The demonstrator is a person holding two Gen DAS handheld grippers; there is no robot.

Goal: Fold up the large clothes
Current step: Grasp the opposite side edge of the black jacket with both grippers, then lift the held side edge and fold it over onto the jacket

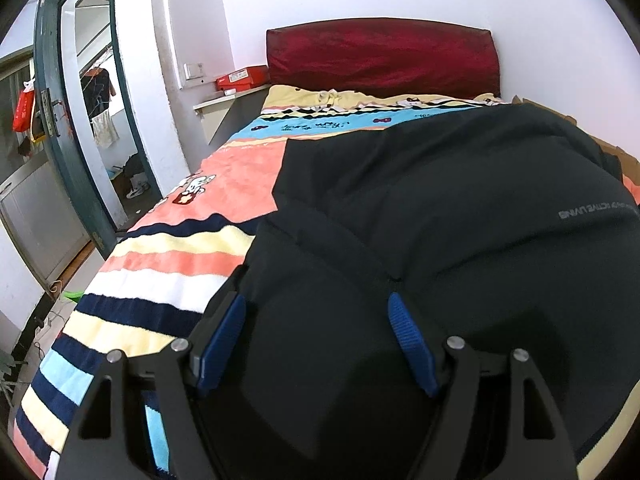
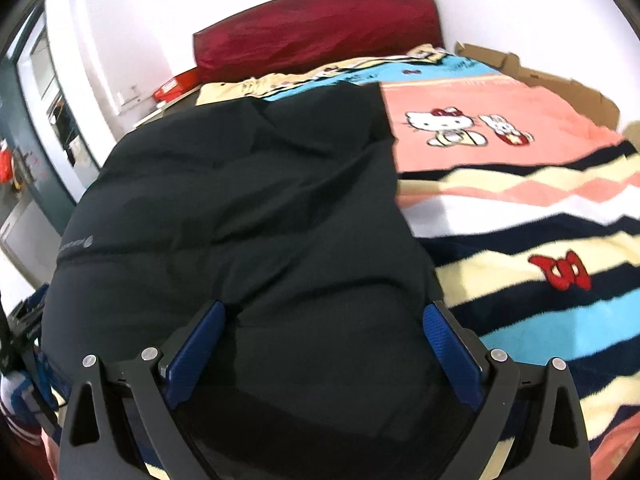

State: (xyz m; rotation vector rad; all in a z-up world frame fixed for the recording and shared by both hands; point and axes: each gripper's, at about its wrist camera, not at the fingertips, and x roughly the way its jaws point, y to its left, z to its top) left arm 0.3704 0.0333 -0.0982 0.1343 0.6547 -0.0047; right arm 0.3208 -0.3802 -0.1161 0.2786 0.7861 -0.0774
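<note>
The jacket point(image 1: 460, 208) lies spread on the striped blanket point(image 1: 168, 264) across the bed. Both the left gripper point(image 1: 316, 316) and right gripper point(image 2: 324, 324) hover over it, fingers spread wide, gripping nothing.

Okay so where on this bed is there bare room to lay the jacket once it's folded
Two bare patches of striped blanket: one between the black jacket and the cardboard at the wall side, one between the jacket and the door-side bed edge. A narrower strip lies below the red headboard. The middle is crowded: the jacket covers it.
</note>
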